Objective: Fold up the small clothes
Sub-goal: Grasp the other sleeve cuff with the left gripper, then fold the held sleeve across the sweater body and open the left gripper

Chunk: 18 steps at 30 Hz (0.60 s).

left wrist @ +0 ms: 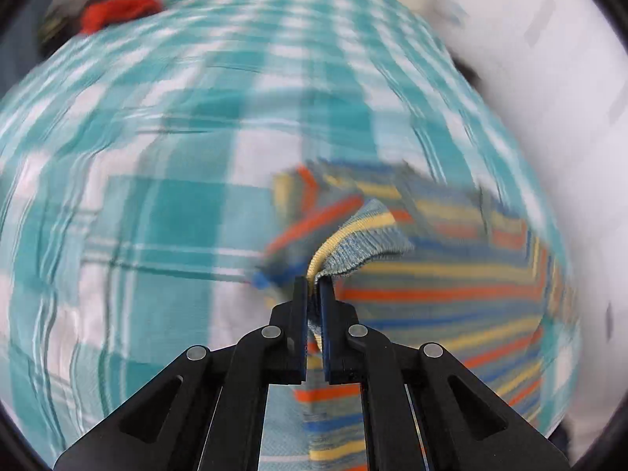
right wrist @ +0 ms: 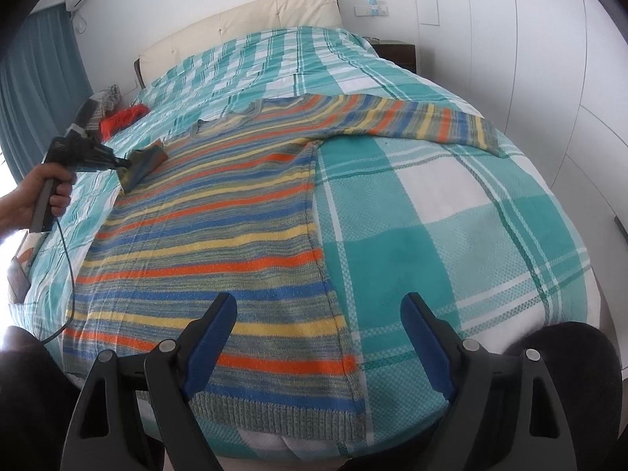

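While the right gripper (right wrist: 318, 337) gapes over the hem, the left gripper (left wrist: 313, 286) pinches the striped sweater's (right wrist: 219, 212) cuff (left wrist: 361, 235).

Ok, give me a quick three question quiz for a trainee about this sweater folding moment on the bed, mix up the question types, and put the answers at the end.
1. True or false: the left gripper is shut on the cuff of the striped sweater.
2. Multiple choice: the right gripper is A) shut on the hem, B) open above the sweater's lower edge, C) holding the red cloth.
3. Short answer: which sleeve lies stretched out flat on the checked bedspread, as seen from the right wrist camera?

Key: 1 true. 2 B. 3 the sleeve on the picture's right; the other one is folded in over the chest.
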{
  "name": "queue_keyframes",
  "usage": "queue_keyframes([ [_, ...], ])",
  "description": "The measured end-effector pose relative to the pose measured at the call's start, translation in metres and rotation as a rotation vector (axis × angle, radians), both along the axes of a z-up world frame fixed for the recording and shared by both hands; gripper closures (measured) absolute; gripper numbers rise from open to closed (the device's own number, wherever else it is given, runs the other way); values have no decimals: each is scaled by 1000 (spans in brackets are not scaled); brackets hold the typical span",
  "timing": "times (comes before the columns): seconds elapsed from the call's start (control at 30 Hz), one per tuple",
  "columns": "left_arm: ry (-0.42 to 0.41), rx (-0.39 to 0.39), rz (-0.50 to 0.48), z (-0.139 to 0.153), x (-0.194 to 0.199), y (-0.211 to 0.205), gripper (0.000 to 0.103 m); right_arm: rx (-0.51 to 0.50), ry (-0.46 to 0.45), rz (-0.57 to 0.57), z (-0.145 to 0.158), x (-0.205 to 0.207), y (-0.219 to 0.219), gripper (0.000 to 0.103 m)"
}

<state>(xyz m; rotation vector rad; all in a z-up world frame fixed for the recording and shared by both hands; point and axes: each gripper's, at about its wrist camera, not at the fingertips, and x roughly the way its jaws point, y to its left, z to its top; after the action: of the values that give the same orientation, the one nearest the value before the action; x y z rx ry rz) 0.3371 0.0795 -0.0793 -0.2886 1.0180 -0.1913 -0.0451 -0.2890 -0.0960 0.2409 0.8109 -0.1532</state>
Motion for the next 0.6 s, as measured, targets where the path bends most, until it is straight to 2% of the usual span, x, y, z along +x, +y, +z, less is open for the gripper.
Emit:
queue_keyframes([
  [0.03, 4, -47, 120, 2, -2, 34, 100, 7, 2, -4, -1, 0, -1, 18],
  [0.07, 13, -55, 215, 0, -1, 63, 100, 13, 4, -7, -2, 0, -2, 18],
  [0.13, 39, -18, 320, -7, -6, 102, 100, 20, 8, -2, -4, 2, -1, 18],
  [0.3, 103, 2, 411, -40, -27, 142, 100, 2, 24, 36, -7, 6, 11, 18],
  [0.4, 102, -78, 496, -44, -46, 168, 101, -10, 33, 53, -9, 6, 16, 18],
  [0.47, 109, -130, 518, -48, -49, 177, 101, -15, 38, 58, -10, 5, 18, 18],
  [0.53, 117, -91, 506, -51, -52, 181, 101, -13, 41, 56, -11, 5, 18, 18],
  [0.6, 158, -47, 500, -63, -50, 183, 101, -8, 45, 54, -13, 6, 18, 18],
])
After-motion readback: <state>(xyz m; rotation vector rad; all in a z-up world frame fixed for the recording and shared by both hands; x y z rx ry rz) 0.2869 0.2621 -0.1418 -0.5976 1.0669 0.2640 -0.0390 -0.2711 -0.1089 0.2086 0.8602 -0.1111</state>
